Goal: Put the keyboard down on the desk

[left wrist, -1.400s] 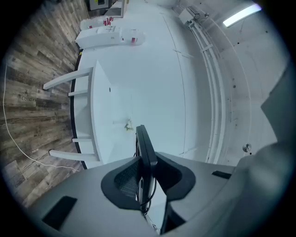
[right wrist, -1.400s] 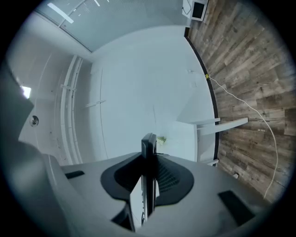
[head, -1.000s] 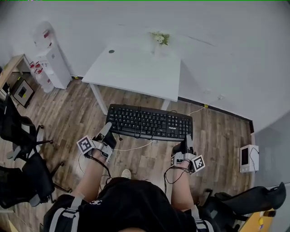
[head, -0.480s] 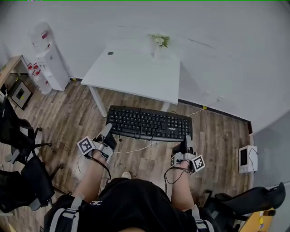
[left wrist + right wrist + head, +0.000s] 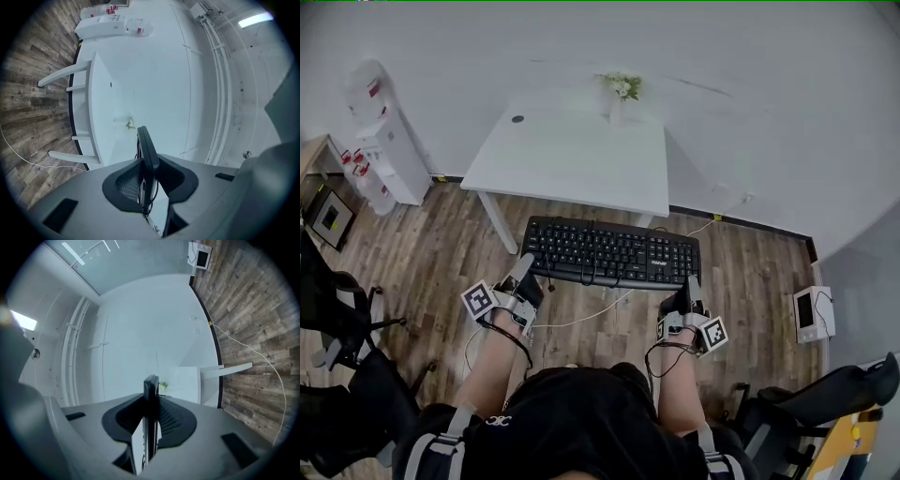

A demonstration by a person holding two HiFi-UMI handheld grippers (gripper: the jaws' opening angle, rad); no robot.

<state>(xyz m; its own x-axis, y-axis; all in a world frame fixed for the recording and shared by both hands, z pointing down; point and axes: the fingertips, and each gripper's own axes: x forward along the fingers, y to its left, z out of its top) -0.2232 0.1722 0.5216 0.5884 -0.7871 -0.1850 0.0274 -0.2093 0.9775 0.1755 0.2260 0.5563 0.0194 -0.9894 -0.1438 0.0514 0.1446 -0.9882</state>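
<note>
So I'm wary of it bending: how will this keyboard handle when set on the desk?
Probably stiff: the keyboard spans straight between the left claw and right claw, no sag. Likely light, as two edge pinches hold it level. Its cord hangs loose below and may snag.

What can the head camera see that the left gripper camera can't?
Only the head view shows the keyboard's keys from above, the right gripper clamped on one end, the person's arms and the black chairs.

Only the left gripper view shows the keyboard edge-on, pinched in the left gripper, plus a ceiling light.

Both show the white desk with flowers, the water dispenser and the wood floor.
</note>
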